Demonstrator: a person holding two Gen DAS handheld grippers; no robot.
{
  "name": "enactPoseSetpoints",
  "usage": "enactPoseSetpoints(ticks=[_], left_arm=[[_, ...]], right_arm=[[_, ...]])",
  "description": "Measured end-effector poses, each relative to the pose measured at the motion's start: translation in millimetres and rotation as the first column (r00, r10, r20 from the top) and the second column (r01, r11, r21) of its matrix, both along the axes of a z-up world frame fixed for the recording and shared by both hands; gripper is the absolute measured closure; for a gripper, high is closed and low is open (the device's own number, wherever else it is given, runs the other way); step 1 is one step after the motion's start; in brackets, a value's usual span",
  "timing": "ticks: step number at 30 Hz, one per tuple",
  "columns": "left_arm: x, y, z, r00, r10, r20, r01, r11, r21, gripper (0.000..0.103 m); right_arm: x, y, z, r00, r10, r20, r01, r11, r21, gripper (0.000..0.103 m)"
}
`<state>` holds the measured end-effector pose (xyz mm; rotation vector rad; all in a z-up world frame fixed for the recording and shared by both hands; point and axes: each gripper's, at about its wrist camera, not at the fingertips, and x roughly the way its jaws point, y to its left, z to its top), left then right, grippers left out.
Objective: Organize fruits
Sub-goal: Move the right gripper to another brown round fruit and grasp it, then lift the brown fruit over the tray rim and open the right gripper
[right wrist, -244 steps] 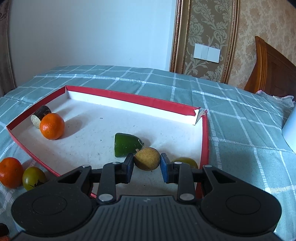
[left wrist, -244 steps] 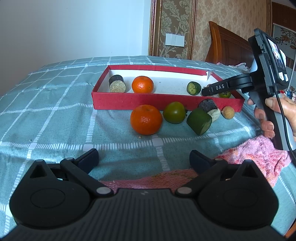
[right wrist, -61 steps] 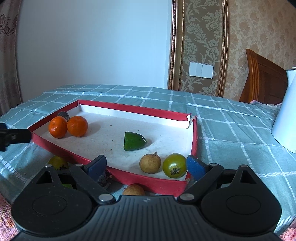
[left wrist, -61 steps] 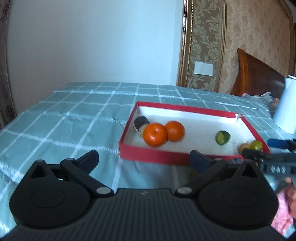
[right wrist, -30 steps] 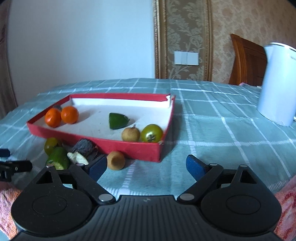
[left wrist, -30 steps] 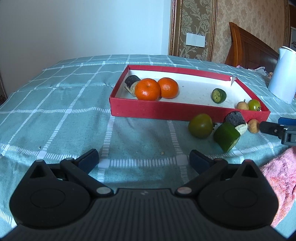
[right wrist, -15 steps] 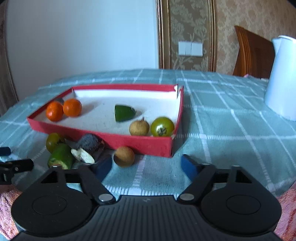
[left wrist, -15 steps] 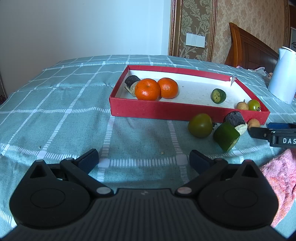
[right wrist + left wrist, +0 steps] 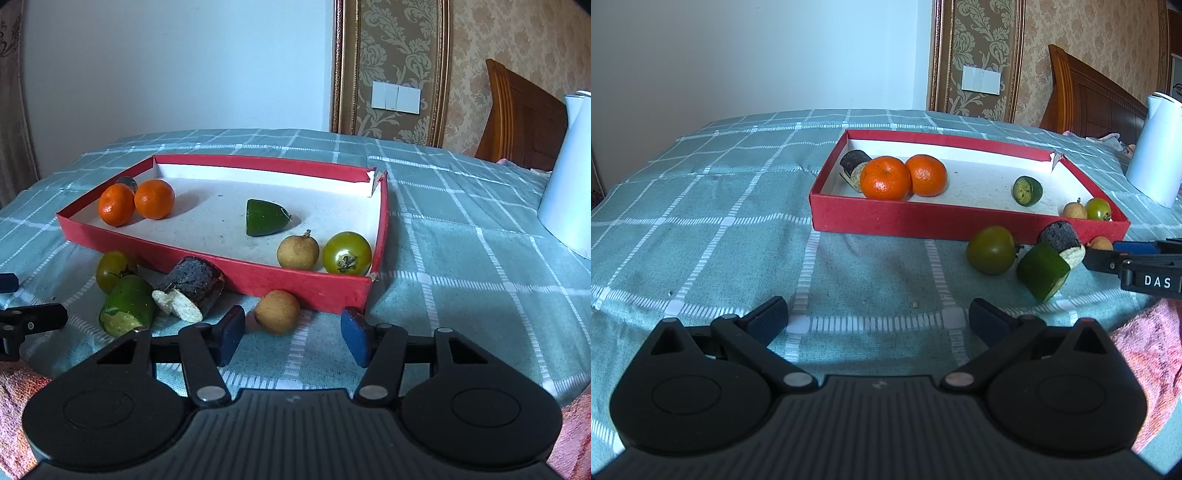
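A red tray (image 9: 258,275) on the checked cloth holds two oranges (image 9: 136,201), a green cut piece (image 9: 264,218), a brown longan (image 9: 297,252) and a green tomato (image 9: 347,253). In front of its wall lie a loose longan (image 9: 277,312), a dark cut piece (image 9: 192,286), a green chunk (image 9: 127,304) and a second green tomato (image 9: 112,269). My right gripper (image 9: 291,336) is low over the cloth and its jaws are closing. The loose longan sits just ahead, between the pads and untouched. My left gripper (image 9: 878,319) stands open and empty, short of the tray (image 9: 923,218).
A white kettle (image 9: 569,184) stands at the right of the table. A pink towel (image 9: 1145,354) lies at the near right edge. A wooden headboard (image 9: 517,122) is behind. The cloth drops off at the near and left edges.
The right gripper's jaws have narrowed and it has crept closer to the loose longan. In the left wrist view its fingers slid in from the right. The left gripper stayed put.
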<state>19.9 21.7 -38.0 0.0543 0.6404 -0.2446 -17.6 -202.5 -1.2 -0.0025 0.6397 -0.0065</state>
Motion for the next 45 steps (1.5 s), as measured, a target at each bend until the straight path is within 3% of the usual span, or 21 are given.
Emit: enactPoseSetpoints(ticks=[2, 9, 22, 45], left_arm=[[0, 0, 0, 1.0, 0.0, 0.0, 0.0, 1.0, -0.001, 0.0], [0, 0, 0, 1.0, 0.0, 0.0, 0.0, 1.0, 0.0, 0.0], [0, 0, 0, 1.0, 0.0, 0.0, 0.0, 1.0, 0.0, 0.0], [0, 0, 0, 1.0, 0.0, 0.001, 0.0, 1.0, -0.001, 0.0]], right_arm=[[0, 2, 0, 1.0, 0.02, 0.004, -0.02, 1.0, -0.002, 0.065], [0, 9, 1, 0.999, 0.047, 0.007, -0.047, 0.999, -0.022, 0.077], [-7, 1, 9, 0.999, 0.039, 0.027, -0.04, 0.999, 0.037, 0.078], [2, -1, 29, 0.997, 0.071, 0.037, -0.073, 0.996, 0.059, 0.078]])
